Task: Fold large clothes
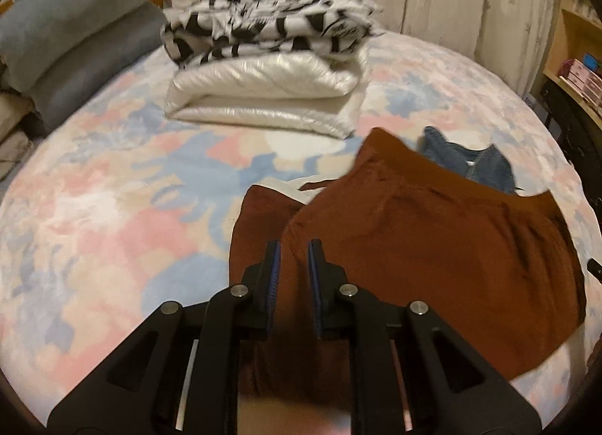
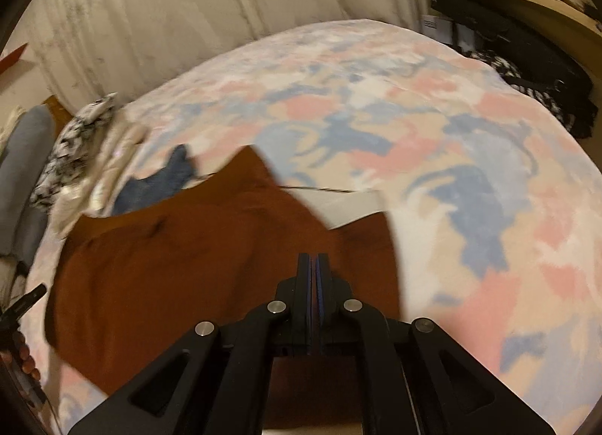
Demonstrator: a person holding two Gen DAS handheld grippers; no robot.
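A rust-brown garment (image 1: 432, 247) lies partly folded on the bed; it also shows in the right wrist view (image 2: 188, 265). My left gripper (image 1: 294, 250) is over its left part, jaws a little apart with brown cloth running between the pads. My right gripper (image 2: 313, 258) is closed tight over the garment's right edge; whether cloth is pinched is hidden. A blue denim garment (image 1: 470, 162) lies behind the brown one, also seen from the right wrist (image 2: 158, 183).
The bed has a pastel pink-blue blanket (image 1: 113, 228). A folded white quilt (image 1: 263, 96) with a black-and-white cloth (image 1: 271, 25) on top sits at the back. Grey pillows (image 1: 67, 40) lie left. A wooden shelf (image 1: 575, 70) stands right. A curtain (image 2: 188, 13) hangs behind.
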